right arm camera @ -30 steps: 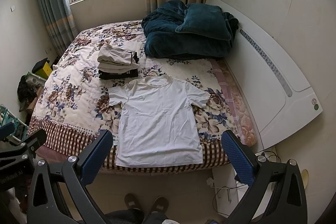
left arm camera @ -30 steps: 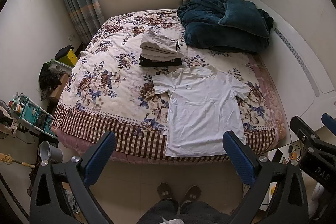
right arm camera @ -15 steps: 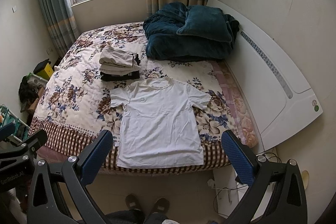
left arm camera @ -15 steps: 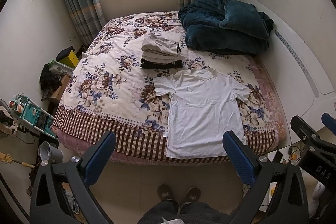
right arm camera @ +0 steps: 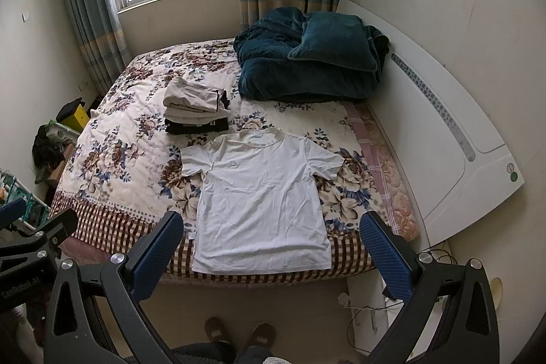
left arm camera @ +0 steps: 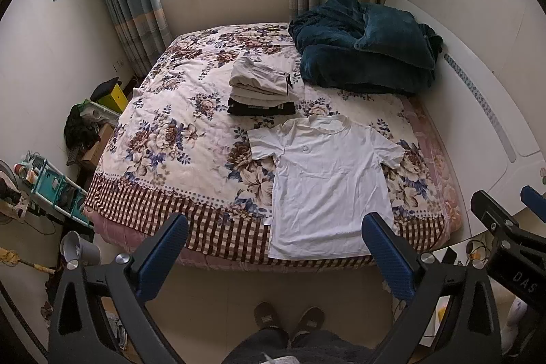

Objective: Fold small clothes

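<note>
A white short-sleeved T-shirt (left arm camera: pixel 327 190) lies flat on the flower-printed quilted bedspread (left arm camera: pixel 163 139), its hem at the bed edge nearest me. Behind it, to the left, sits a stack of folded beige and black clothes (left arm camera: pixel 261 89). A heaped dark teal plush blanket (left arm camera: pixel 368 57) lies behind, to the right, against the white headboard (right arm camera: pixel 454 132).

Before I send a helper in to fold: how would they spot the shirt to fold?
Find the floral bed. At its near edge lies a white T-shirt, spread flat. Unlike the folded stack behind it, it is unfolded.
</note>
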Tool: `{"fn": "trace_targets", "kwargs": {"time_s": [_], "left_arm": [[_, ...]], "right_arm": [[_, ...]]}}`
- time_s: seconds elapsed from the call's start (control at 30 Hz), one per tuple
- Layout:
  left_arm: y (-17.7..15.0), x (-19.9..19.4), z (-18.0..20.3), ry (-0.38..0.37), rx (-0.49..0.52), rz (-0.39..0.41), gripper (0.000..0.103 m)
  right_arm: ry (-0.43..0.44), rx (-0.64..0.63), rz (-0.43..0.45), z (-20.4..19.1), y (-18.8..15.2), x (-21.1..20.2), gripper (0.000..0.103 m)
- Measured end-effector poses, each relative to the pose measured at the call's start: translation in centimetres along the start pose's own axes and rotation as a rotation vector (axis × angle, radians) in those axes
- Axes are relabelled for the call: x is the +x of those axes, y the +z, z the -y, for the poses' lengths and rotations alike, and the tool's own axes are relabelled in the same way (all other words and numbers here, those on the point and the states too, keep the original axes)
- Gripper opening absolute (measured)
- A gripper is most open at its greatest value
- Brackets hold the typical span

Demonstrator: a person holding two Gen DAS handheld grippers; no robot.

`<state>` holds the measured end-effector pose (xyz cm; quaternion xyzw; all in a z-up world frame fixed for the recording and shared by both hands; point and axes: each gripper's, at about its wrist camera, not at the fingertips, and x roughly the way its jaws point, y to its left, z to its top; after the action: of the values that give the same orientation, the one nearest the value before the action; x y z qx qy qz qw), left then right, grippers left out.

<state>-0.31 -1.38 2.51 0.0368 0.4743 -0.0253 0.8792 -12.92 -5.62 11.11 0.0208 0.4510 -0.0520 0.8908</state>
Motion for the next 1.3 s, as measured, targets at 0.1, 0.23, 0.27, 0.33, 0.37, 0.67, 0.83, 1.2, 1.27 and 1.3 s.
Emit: {"fn": "trace_targets", "kwargs": {"time_s": [0.1,0.23,0.27,0.33,0.37,0.67,0.83,1.2,1.27,1.3], "left_arm": [[-0.1,0.0,0.0,0.000,-0.004,0.001,0.103],[-0.4,-0.1,-0.2,0.000,-0.006,0.003,0.103],[-0.4,-0.2,-0.2,0.000,-0.006,0.004,0.103],[-0.4,-0.2,-0.3,-0.002,-0.007,0.004,0.103],[-0.4,-0.2,-0.3,-0.001,-0.007,0.004,0.103],[-0.4,-0.3,-0.4,-0.004,-0.010,0.005,0.103],[-0.6,-0.4,-0.4,0.000,-0.011,0.009,0.103],[-0.7,-0.5,0.1,0.011,-0.037,0.004,0.103],[-0.9,-0.3,0.2,0.014,-0.042,0.001,0.103],[-0.9,0.2,0.4,0.016,-0.048,-0.004,0.103]], "right_arm": [[0.005,0.001,-0.003,-0.1,0.7,-0.7,0.103],[0.006,0.002,-0.001,-0.1,0.6,-0.9,0.103],[0.005,0.002,-0.001,-0.1,0.6,-0.9,0.103],[0.008,0.003,0.000,-0.1,0.8,-1.1,0.103],[0.008,0.004,0.002,-0.1,0.7,-1.1,0.103],[0.018,0.003,-0.002,-0.3,0.8,-1.5,0.103],[0.019,0.003,-0.001,-0.2,0.6,-1.5,0.103],[0.035,-0.001,-0.011,0.3,0.9,-1.7,0.103],[0.035,-0.001,-0.012,0.2,0.7,-1.6,0.103],[0.038,0.001,-0.016,0.4,0.7,-1.4,0.103]]}}
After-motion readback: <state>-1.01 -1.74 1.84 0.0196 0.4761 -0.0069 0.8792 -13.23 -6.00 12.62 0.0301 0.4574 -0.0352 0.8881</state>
